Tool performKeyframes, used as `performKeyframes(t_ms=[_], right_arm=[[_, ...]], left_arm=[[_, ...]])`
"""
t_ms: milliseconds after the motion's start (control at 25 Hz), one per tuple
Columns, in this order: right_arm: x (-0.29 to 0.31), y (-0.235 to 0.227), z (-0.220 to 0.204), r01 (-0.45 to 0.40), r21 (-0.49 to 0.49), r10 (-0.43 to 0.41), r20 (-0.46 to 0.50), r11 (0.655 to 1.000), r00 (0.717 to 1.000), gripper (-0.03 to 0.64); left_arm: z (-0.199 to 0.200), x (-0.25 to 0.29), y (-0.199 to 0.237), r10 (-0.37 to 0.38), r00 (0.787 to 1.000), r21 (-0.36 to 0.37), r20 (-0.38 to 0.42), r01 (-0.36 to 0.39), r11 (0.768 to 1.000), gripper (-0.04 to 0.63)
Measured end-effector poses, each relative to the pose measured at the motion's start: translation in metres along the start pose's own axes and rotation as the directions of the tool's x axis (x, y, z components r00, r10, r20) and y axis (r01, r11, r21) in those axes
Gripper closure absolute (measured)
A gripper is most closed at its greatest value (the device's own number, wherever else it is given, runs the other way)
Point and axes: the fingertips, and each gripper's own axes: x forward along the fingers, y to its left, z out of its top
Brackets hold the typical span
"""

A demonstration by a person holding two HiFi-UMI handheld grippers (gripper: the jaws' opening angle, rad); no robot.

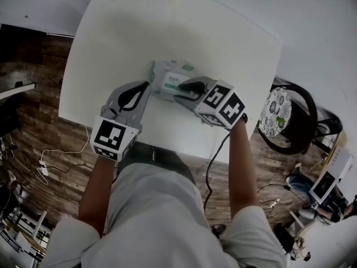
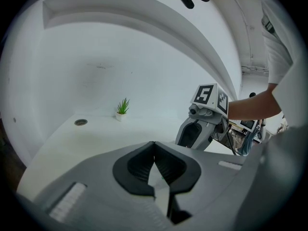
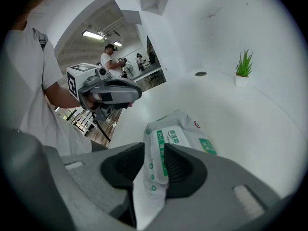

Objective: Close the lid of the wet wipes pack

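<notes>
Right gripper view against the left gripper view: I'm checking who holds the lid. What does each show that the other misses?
Only the right gripper view: the wet wipes pack, its lid flap pinched by the right hand-held gripper. Only the left gripper view: the left hand-held gripper, its jaw tips together; the pack does not clearly show there. Both: the white table, the small potted plant and the round table hole.

Two hand-held grippers, both forearms reaching forward.
Left gripper (image 2: 154,147): fingers together, nothing between. Right gripper (image 3: 155,153): fingers clamped on a flap of the wet wipes pack (image 3: 185,131).
</notes>
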Motion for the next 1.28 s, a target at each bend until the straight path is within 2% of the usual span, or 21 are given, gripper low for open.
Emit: performKeyframes(t_ms=[440,800,1000,1280], right_arm=[[0.016,-0.001,-0.010,0.042,-0.021,-0.043,-0.085,0.999,0.995,0.483],[0.019,-0.004,-0.011,0.056,-0.008,-0.056,-0.108,0.998,0.993,0.488],[0.018,-0.005,-0.010,0.079,0.002,-0.079,-0.091,0.997,0.993,0.500],[0.015,-0.004,-0.008,0.118,0.047,-0.117,-0.019,0.992,0.993,0.500]], left_arm=[[-0.011,-0.007,0.003,0.001,1.000,-0.008,-0.009,-0.001,1.000,0.589],[-0.012,-0.002,0.006,-0.019,1.000,-0.013,-0.014,0.019,1.000,0.589],[-0.009,-0.002,0.007,-0.025,1.000,-0.006,-0.009,0.025,1.000,0.589],[-0.001,-0.008,0.007,-0.020,1.000,0.008,0.007,0.020,1.000,0.589]])
